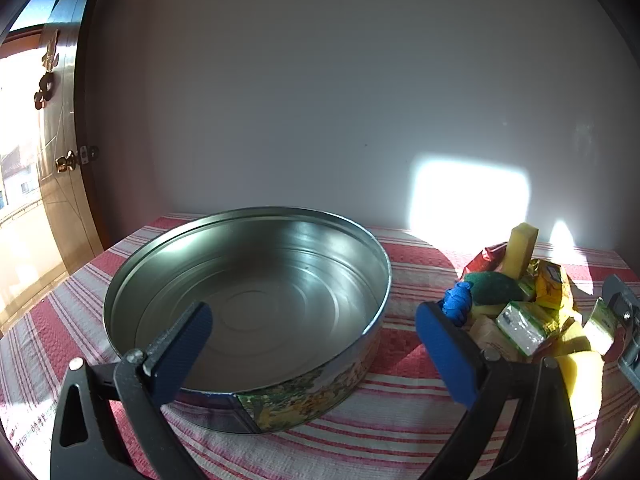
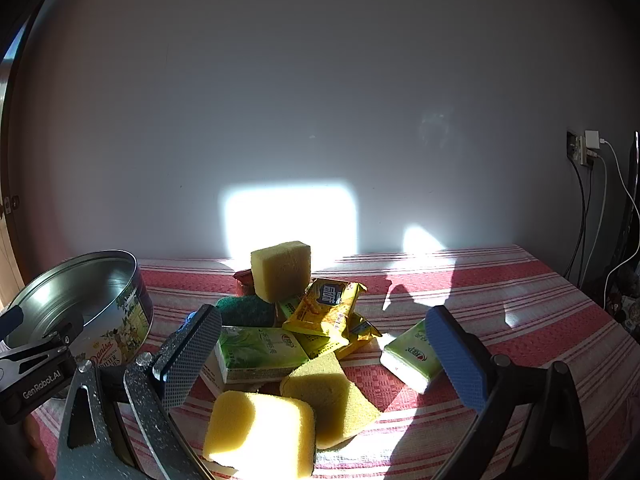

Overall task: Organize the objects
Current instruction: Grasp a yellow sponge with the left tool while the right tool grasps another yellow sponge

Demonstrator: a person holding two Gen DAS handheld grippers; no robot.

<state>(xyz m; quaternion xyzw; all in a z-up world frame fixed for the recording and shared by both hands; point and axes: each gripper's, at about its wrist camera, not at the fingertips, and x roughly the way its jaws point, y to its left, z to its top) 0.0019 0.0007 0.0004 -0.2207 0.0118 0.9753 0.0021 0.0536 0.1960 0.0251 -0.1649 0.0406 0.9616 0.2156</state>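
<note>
I have both grippers spread wide with nothing in them. My left gripper [image 1: 314, 344] hangs over the near rim of the round tin [image 1: 248, 300], which sits empty on the striped cloth [image 1: 400, 420]. My right gripper [image 2: 324, 356] faces the pile: a yellow sponge [image 2: 260, 432] closest at 6 o'clock, a second sponge [image 2: 332, 400] just behind it, a green tissue pack [image 2: 260, 352] at 10 o'clock from them, a yellow snack packet [image 2: 326, 306] on top, another sponge [image 2: 282, 270] standing at 12 o'clock, and a separate tissue pack [image 2: 408, 356] at 3 o'clock, touching my right pad.

I judge nothing is sorted yet. The risk is the heap itself: things lean on each other, so pulling 1 could topple the standing sponge or slide the packet off. Sponges squash and may spring out of a light grip, and hard sunlight hides edges. My left gripper could also nudge the tin
</note>
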